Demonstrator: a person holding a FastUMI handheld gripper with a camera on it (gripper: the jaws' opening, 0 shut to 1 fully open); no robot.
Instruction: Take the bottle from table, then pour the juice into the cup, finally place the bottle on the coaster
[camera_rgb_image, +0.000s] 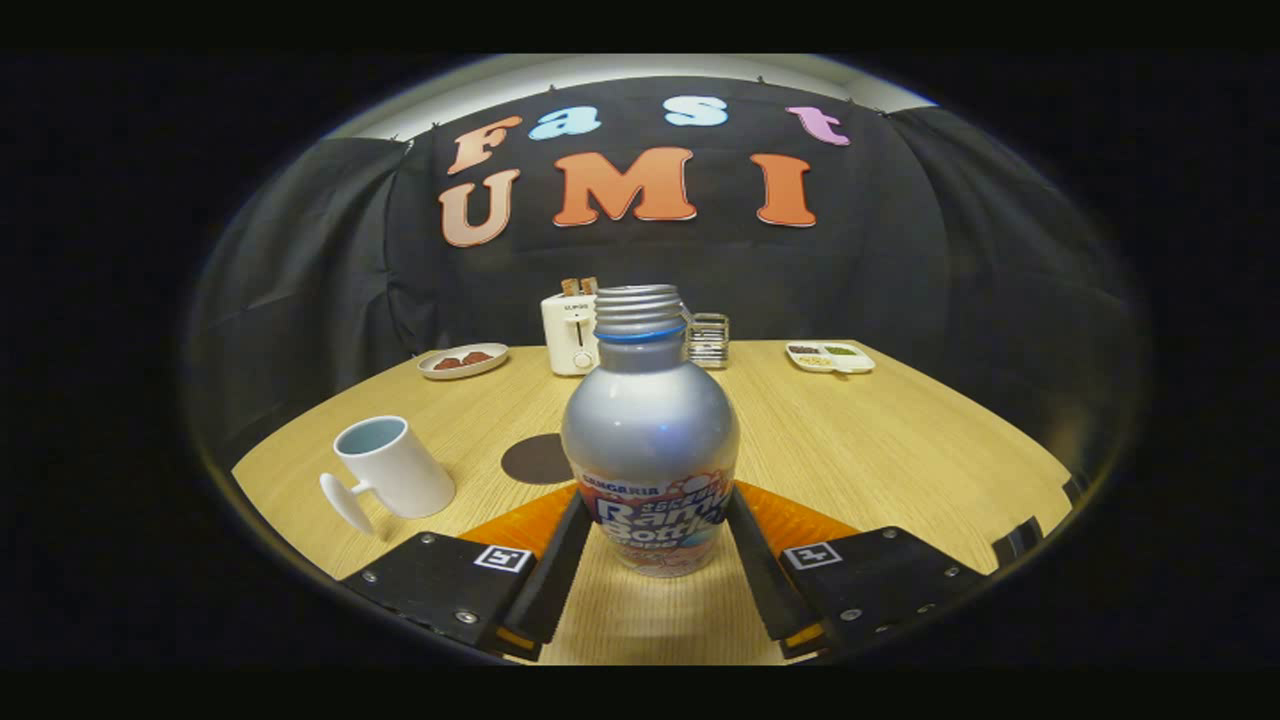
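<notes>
A silver metal bottle (650, 430) with an uncapped threaded neck and a printed label stands upright between my fingers. My gripper (657, 505) is shut on its lower body, one finger pressed against each side of the label. I cannot tell whether its base rests on the wooden table (900, 450) or hangs just above it. A white cup (395, 468) with a pale blue inside stands to the left, ahead of the left finger, its handle turned toward me. A dark round coaster (535, 458) lies flat between the cup and the bottle, partly hidden behind the bottle.
At the table's far edge stand a white toaster (568, 335) and a small glass holder (708, 340), both partly behind the bottle. A plate with red pieces (462, 360) lies far left, a divided white tray (830, 357) far right.
</notes>
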